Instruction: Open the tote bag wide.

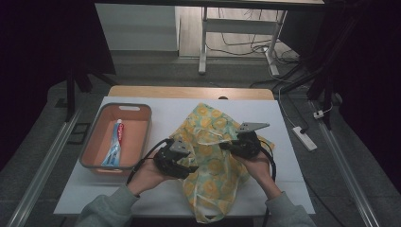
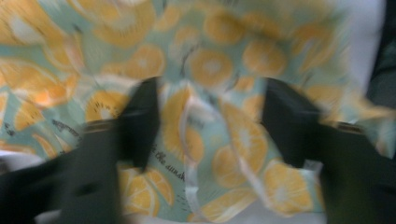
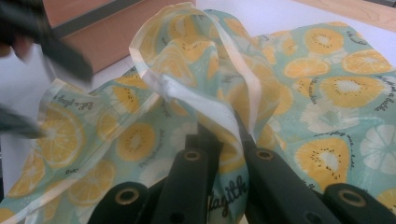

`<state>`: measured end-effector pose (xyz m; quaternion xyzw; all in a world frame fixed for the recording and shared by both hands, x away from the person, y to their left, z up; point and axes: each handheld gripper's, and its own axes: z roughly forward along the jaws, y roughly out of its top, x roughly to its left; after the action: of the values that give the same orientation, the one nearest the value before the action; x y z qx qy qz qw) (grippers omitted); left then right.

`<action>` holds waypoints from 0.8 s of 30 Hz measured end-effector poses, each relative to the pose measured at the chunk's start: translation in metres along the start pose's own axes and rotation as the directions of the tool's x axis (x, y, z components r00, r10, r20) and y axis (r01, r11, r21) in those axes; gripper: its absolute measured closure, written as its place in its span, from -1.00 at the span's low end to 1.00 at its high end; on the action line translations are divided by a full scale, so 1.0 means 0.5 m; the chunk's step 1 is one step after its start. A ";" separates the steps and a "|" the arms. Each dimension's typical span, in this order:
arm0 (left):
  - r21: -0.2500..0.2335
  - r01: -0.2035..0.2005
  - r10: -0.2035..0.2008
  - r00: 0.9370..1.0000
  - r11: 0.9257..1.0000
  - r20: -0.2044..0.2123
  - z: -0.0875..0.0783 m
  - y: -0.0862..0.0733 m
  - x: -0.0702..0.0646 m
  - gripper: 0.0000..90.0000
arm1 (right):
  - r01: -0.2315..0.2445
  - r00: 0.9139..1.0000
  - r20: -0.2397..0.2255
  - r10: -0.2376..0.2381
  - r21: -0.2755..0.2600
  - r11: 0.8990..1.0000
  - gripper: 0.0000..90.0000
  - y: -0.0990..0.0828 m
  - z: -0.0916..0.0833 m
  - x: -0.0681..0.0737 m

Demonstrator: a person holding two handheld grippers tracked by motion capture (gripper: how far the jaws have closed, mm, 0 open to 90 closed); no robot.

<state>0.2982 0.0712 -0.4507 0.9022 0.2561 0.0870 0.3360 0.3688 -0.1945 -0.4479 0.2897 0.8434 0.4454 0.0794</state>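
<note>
High view: orange-print bag [image 1: 208,156] lower centre on white surface [image 1: 283,142], left hand-held gripper [image 1: 182,165] at its left edge, right hand-held gripper [image 1: 231,146] on its right part. Left gripper view: jaws half open, bag cloth [image 2: 205,116] between, unpinched. Right gripper view: jaws clamped on bag fold [image 3: 224,130] at centre.

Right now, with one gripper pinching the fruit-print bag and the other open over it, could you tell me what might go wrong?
The right gripper pinches just a thin fold of the bag, so a tug could slip it free or strain the film. The left gripper has open jaws astride loose folds and a white edge strip; closing here might catch several layers and pinch the bag's mouth shut. The tray with the toothpaste tube sits close beside the left hand, so a sideways swing could knock it.
</note>
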 end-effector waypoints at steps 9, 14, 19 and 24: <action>-0.043 0.054 -0.056 0.996 0.998 -0.065 -0.063 -0.089 0.009 0.96 | -0.010 0.999 0.034 0.010 -0.007 1.000 0.97 -0.004 -0.016 -0.014; -0.035 0.117 -0.121 0.985 0.992 -0.123 -0.107 -0.160 0.025 0.96 | -0.036 0.999 0.040 0.037 -0.024 0.999 0.97 -0.004 -0.023 -0.023; -0.064 0.194 -0.201 0.970 0.979 -0.138 -0.105 -0.192 0.047 0.87 | -0.034 0.999 0.029 0.034 -0.018 0.999 0.97 -0.002 -0.013 -0.019; -0.146 0.213 -0.229 0.968 0.966 -0.103 -0.110 -0.173 0.046 -0.11 | -0.036 0.999 0.017 0.036 -0.020 0.999 0.97 0.002 -0.005 -0.017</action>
<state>0.2647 0.1698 -0.4654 0.8366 0.3681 0.1195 0.3877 0.3754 -0.2003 -0.4466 0.3080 0.8328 0.4526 0.0816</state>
